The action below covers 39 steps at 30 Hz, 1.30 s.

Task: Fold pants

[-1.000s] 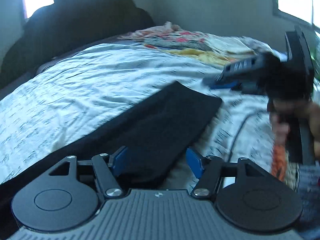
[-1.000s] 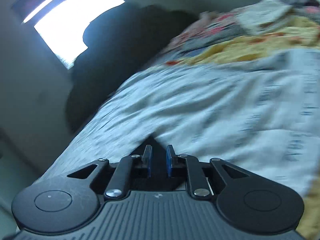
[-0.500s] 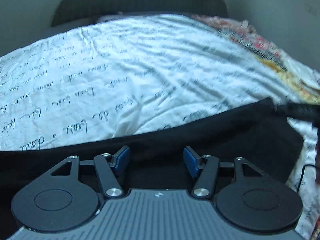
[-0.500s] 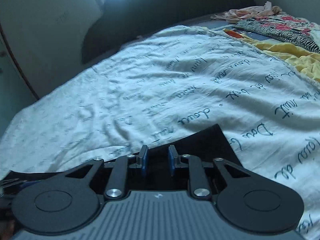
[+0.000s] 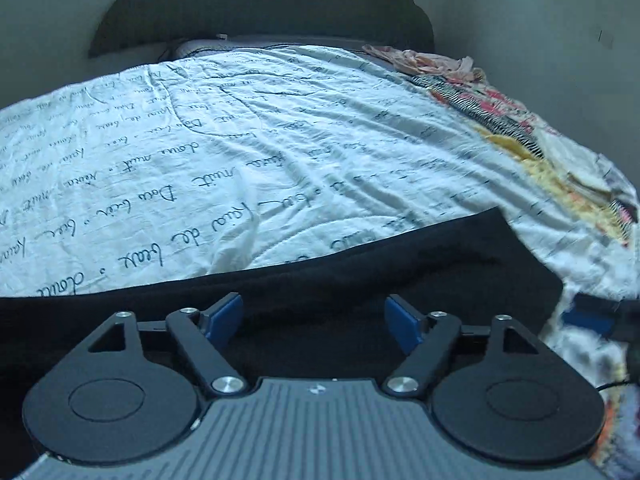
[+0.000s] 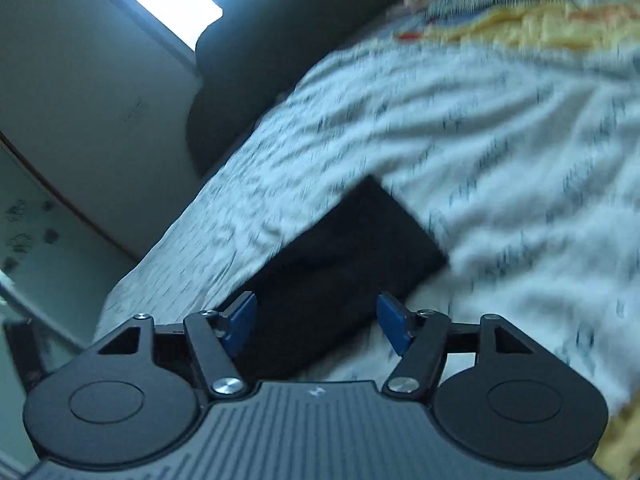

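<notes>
I read both wrist views as follows.

Location of the workpiece: the black pants (image 5: 360,280) lie flat on the bed, on a white sheet (image 5: 240,152) printed with handwriting. In the left wrist view they form a long dark band running from the left edge toward a squared end at the right. In the right wrist view, which is blurred, that squared end (image 6: 360,256) shows as a neat rectangular corner on the sheet.

Gripper state:
1. Left gripper (image 5: 314,318): the jaws are opening and stand wide. The pants are below and between the blue pads (image 5: 224,314), but the pads do not press on the cloth. Nothing is held.
2. Right gripper (image 6: 316,322): the jaws are opening and stand wide. The pants extend up between the pads, with clear gaps on both sides. Nothing is held.

Progress, as I judge it: the pants appear narrow and straight-edged, consistent with the legs laid one over the other. That lengthwise fold looks done. The band is long, so I take at least one crosswise fold to remain: bringing one end over toward the other. I cannot see the left end of the pants, so I cannot confirm its condition.

A heap of patterned textiles (image 5: 500,120) lies at the far right of the bed, apart from the pants.
</notes>
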Each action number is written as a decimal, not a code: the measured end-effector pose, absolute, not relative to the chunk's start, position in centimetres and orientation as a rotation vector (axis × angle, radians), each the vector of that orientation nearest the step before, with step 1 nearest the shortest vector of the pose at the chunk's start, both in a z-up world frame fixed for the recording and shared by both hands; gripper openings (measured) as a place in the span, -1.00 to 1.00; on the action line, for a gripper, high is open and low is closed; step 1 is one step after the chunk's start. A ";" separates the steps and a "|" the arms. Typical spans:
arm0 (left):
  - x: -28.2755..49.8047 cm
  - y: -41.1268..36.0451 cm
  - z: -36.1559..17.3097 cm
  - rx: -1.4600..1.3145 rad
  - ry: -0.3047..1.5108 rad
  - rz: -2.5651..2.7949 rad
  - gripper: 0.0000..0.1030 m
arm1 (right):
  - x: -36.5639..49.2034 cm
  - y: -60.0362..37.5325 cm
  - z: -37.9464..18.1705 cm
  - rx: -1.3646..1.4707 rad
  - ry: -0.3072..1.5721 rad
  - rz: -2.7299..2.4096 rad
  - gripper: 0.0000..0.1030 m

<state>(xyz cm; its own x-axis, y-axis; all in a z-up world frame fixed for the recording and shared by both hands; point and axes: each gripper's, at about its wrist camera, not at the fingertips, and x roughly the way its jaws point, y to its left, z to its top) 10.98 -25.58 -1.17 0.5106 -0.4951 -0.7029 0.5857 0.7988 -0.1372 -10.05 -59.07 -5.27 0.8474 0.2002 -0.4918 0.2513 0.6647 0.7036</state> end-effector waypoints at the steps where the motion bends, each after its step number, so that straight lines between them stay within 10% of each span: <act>1: 10.9 -25.7 -1.0 0.117 0.808 -0.657 0.55 | -10.2 -58.9 -5.8 0.873 0.587 -0.016 0.30; 13: 12.6 -25.8 -0.8 0.042 0.901 -0.671 0.55 | -4.7 -58.6 -10.6 1.134 0.353 -0.056 0.13; 18: 13.7 -26.0 -1.2 -0.053 0.979 -0.693 0.55 | -3.5 -59.5 -11.4 1.169 0.374 -0.168 -0.86; 39: 17.2 -24.5 -5.6 -0.732 1.196 -0.847 0.74 | -0.6 -37.7 -4.5 -0.339 0.462 -0.031 -0.87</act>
<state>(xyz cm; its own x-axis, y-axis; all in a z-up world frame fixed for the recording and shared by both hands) 17.18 -24.46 -5.55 0.1456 -0.8643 -0.4814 0.1677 0.5011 -0.8490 -0.58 -37.73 -4.48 0.8959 -0.1051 -0.4316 -0.0471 0.9436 -0.3276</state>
